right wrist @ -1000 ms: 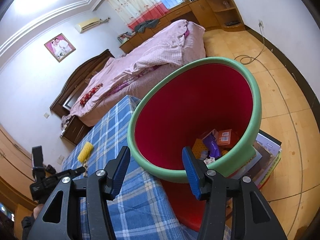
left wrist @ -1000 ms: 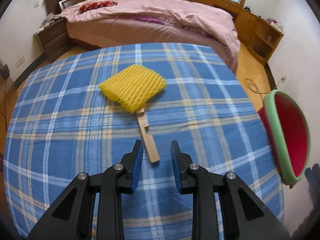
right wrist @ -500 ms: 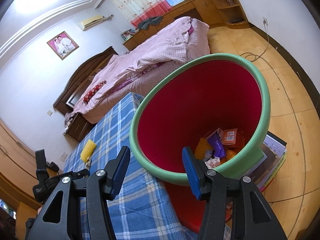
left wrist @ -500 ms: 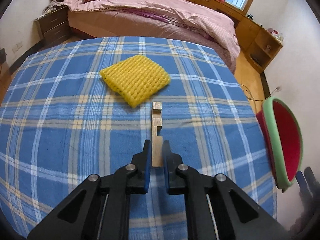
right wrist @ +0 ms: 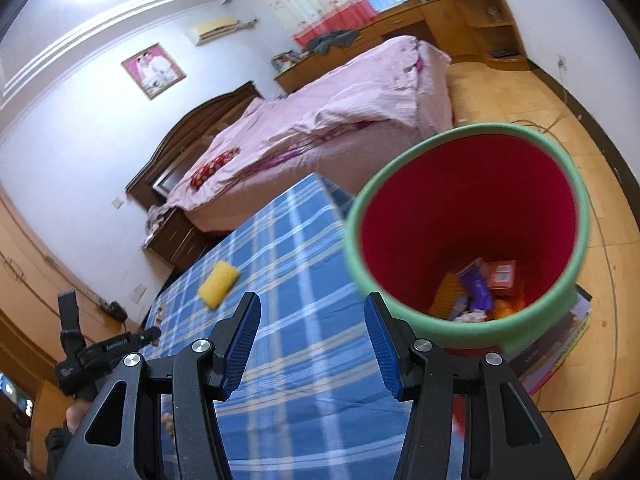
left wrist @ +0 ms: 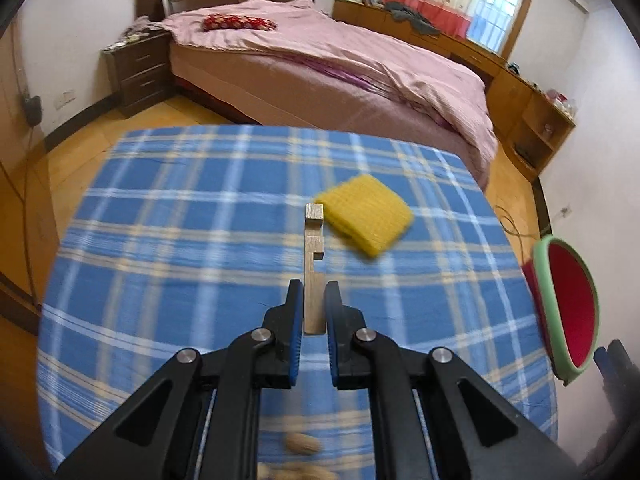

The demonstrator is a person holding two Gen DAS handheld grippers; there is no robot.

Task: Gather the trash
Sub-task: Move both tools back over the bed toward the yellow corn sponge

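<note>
My left gripper [left wrist: 314,300] is shut on the near end of a notched wooden stick [left wrist: 314,240], whose far end points out over the blue plaid tablecloth [left wrist: 180,248]. A yellow foam net [left wrist: 366,216] lies on the cloth just right of the stick's tip, and it shows again in the right wrist view [right wrist: 219,283]. My right gripper [right wrist: 312,312] is open with nothing between its fingers, and it hangs over the table's edge. The red bin with a green rim [right wrist: 568,308] stands just to its right, with wrappers and small boxes [right wrist: 480,288] at the bottom.
Peanuts [left wrist: 302,444] lie on the cloth below my left gripper. The bin [left wrist: 548,300] stands off the table's right edge on a stack of books [right wrist: 560,356]. A bed with a pink cover [left wrist: 340,64] is beyond the table. Wooden floor surrounds it.
My left gripper closed on the wooden stick and carried it up and left, away from the foam net. My right gripper drew back, so the bin looks smaller and further right.
</note>
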